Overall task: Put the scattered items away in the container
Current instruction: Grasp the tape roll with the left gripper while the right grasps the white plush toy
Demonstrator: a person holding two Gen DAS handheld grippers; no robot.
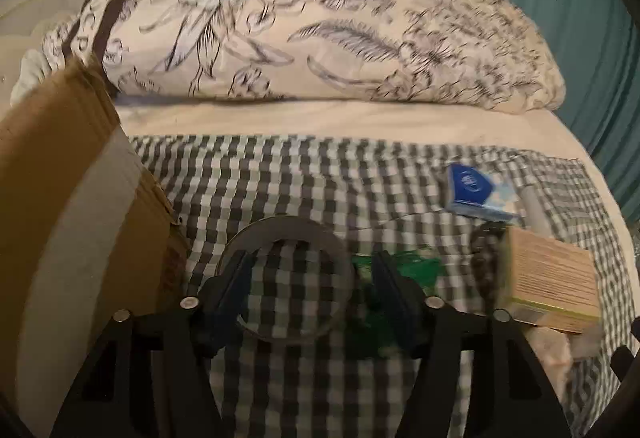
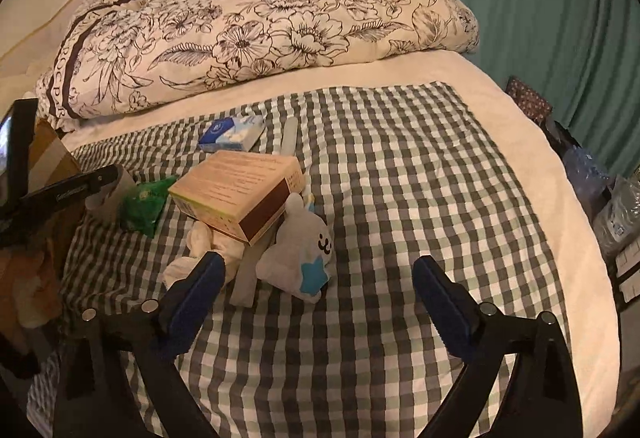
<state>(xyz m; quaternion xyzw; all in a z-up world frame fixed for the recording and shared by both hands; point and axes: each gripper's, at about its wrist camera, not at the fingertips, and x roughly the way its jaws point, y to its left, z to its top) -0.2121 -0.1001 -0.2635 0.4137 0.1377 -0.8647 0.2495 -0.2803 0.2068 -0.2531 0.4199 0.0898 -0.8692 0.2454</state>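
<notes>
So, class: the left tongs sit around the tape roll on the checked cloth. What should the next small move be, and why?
Probably close the left tongs on the tape roll: it lies between the pads, one pad apparently not yet touching, and the cardboard box stands close beside it.

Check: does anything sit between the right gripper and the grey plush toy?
Nothing visible does. The grey plush toy lies just ahead of the open right gripper, nearer its left finger. However, the tan carton leans on the toy's far side, and a pale strip lies along its left.
</notes>
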